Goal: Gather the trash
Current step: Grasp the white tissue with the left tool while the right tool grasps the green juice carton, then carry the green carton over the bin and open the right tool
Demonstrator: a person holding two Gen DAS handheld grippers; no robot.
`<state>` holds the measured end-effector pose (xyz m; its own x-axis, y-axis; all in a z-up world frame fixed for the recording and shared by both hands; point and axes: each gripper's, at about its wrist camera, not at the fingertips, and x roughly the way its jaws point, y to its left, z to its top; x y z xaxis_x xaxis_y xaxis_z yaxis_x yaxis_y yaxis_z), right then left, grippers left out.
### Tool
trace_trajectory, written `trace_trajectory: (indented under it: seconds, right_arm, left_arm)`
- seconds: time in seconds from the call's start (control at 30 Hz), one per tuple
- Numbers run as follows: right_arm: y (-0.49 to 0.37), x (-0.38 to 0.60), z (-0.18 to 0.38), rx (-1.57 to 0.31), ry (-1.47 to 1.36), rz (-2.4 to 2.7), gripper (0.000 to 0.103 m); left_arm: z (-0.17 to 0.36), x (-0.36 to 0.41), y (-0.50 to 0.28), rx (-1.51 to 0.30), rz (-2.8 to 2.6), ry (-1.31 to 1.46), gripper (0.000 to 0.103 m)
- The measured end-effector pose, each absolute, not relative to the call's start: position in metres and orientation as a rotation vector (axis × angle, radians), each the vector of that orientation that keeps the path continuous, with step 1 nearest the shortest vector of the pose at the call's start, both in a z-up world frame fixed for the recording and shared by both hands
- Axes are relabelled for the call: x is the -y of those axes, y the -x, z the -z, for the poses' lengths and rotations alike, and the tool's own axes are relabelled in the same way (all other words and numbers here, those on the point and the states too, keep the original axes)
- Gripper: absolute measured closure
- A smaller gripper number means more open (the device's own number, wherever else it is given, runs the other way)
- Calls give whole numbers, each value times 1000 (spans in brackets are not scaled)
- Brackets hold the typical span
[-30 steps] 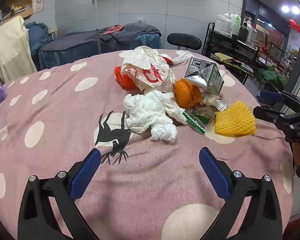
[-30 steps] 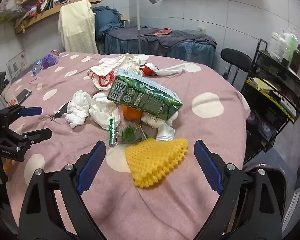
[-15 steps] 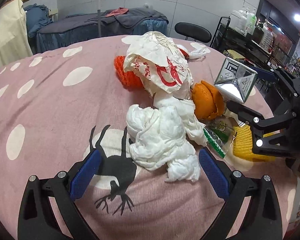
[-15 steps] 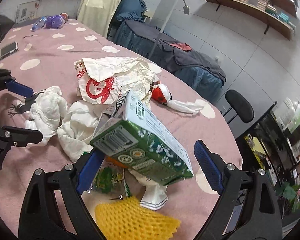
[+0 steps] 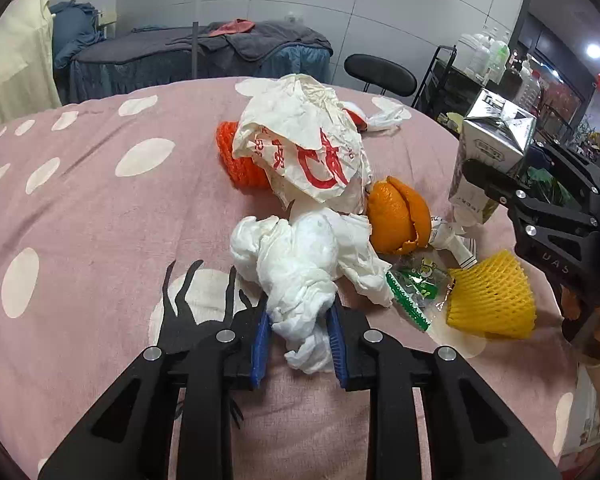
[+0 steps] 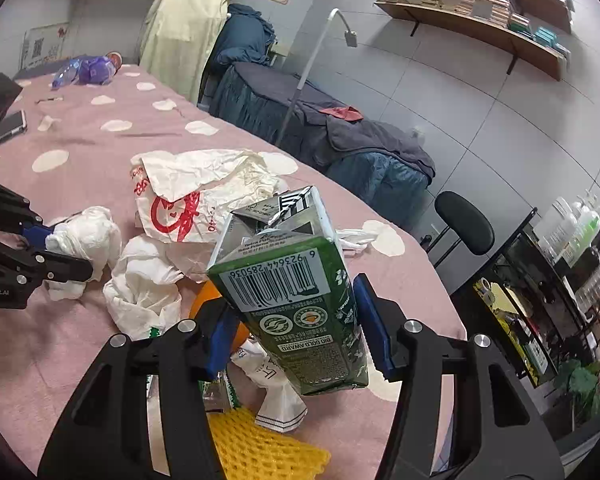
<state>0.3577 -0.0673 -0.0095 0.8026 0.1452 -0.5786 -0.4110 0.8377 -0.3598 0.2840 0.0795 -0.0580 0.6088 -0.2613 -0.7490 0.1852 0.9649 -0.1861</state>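
A crumpled white tissue wad (image 5: 296, 264) lies on the pink dotted tablecloth (image 5: 100, 220). My left gripper (image 5: 298, 340) has its jaws closing, and both blue pads press the wad's near end. A green drink carton (image 6: 300, 320) stands tilted between the pads of my right gripper (image 6: 296, 328), whose jaws are also closing and squeezing its sides. The left wrist view shows that carton (image 5: 496, 136) upright at the table's right edge. In the right wrist view the left gripper (image 6: 40, 248) pinches the tissue (image 6: 88, 236).
Around them lie a white bag with red print (image 5: 308, 148), an orange peel (image 5: 396, 216), an orange foam net (image 5: 236, 160), a yellow foam net (image 5: 488, 296) and a green wrapper (image 5: 416, 284). A phone (image 6: 8, 126) lies far left. A chair (image 5: 380, 76) stands behind.
Both grippers came in from wide open. The left jaws closed onto the tissue wad. The right jaws closed onto the carton, which tipped from lying to nearly upright.
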Motion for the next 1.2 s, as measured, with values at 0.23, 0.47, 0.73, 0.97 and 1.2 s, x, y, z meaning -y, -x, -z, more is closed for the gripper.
trace_trajectory:
  seconds: [0.23,0.47,0.73,0.97,1.2]
  right_arm:
    - [-325,102,-13,-573,334,-290,48]
    - [-282,129,-28,-561,243,-284,48]
    - [-244,167,-37,-580,90,-292,48]
    - [-205,209,-36,-566,6,-220,48]
    - [-172,264,-31,-578,-64,-98,48]
  left_arm:
    - [39,-81,-261,-800,231,108,80]
    - [22,-78,-229,-740,239,126,80]
    - [3,-51,-191,-681,308,110,80]
    - [-3,-12,-168,-657,403,97,80]
    - [-1,33,-159,-656,504,94,80]
